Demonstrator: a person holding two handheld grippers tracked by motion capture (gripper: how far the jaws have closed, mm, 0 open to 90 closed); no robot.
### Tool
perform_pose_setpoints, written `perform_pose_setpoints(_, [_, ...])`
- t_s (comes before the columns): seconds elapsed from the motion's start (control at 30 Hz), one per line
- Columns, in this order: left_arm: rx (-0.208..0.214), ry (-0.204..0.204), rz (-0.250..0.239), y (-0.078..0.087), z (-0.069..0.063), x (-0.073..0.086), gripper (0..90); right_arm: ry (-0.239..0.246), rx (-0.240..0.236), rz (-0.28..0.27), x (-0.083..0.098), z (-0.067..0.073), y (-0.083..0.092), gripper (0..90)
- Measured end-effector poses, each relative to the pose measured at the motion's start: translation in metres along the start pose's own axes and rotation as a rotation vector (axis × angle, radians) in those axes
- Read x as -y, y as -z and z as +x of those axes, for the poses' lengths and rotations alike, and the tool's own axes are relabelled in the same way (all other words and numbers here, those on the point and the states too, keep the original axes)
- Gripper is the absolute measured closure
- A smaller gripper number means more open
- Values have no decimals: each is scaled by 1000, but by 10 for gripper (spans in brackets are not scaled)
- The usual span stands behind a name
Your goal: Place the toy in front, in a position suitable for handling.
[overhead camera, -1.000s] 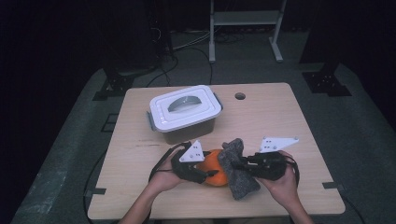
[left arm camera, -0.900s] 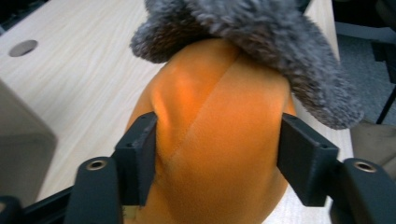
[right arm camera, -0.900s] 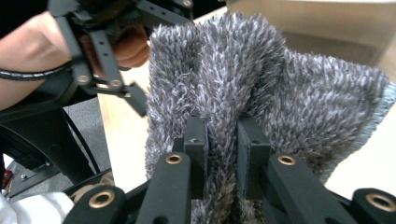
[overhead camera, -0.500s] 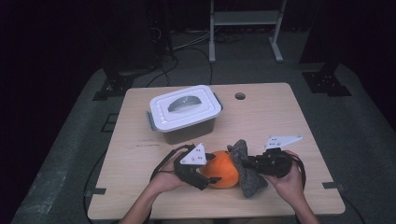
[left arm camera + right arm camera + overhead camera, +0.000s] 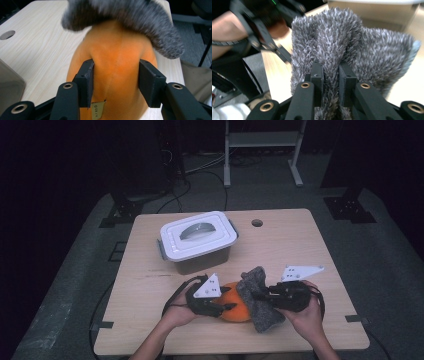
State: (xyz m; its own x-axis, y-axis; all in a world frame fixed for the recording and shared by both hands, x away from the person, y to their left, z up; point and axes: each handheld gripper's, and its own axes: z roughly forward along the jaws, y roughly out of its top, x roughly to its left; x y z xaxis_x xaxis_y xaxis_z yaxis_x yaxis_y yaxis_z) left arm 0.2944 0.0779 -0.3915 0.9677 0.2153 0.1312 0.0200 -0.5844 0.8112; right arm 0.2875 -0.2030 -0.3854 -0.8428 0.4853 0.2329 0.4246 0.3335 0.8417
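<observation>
A big wooden table (image 5: 310, 255) is seen from above, with a small round hole (image 5: 257, 223) near its far edge. On the far left part of the table a box with a white lid (image 5: 198, 240) is set, and its lid is on. The box is well apart from the hands.

Near the front edge of the table an orange soft toy (image 5: 235, 307) is laid, between the two hands. A fuzzy grey cloth (image 5: 260, 302) is draped over the right side of the toy and is touching it. In the left gripper view, the grey cloth (image 5: 130, 22) is seen lying over the far end of the orange toy (image 5: 117, 60).

The left gripper (image 5: 220, 307) is held low by the left hand (image 5: 175, 315), just beside the toy. Its jaws have just been closing, and the orange toy is between them. The toy is squeezed by the two black pads (image 5: 86, 80), so it is gripped on both sides. A small tag (image 5: 96, 110) is seen on the toy near the jaws.

The right gripper (image 5: 262, 296) is held by the right hand (image 5: 305, 315). Its jaws are clamped tight, and a fold of the grey cloth (image 5: 352, 47) is pinched between the pads (image 5: 317, 75).
</observation>
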Motion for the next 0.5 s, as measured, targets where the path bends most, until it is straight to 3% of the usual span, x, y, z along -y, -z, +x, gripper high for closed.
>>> perform_pose_setpoints(0.13, [31, -5, -17, 0, 0, -1, 498, -44, 5, 59, 12, -13, -8, 762])
perform_pose_setpoints(0.23, [-3, -15, 13, -4, 0, 0, 371, -63, 10, 77, 15, -18, -7, 761])
perform_pose_setpoints(0.27, [3, -5, 14, -6, 1, 1, 346, -72, 7, 80, 16, -19, -7, 762])
perform_pose_setpoints(0.37, [64, -12, 42, -9, -1, 4, 346, -86, 12, 84, 18, -23, -6, 760])
perform_pose_setpoints(0.43, [128, -18, 47, -8, -3, 3, 352, -95, 23, 85, 17, -24, -4, 759])
perform_pose_setpoints(0.5, [153, -13, 44, -5, -2, 2, 359, -105, 18, 95, 19, -25, -5, 759])
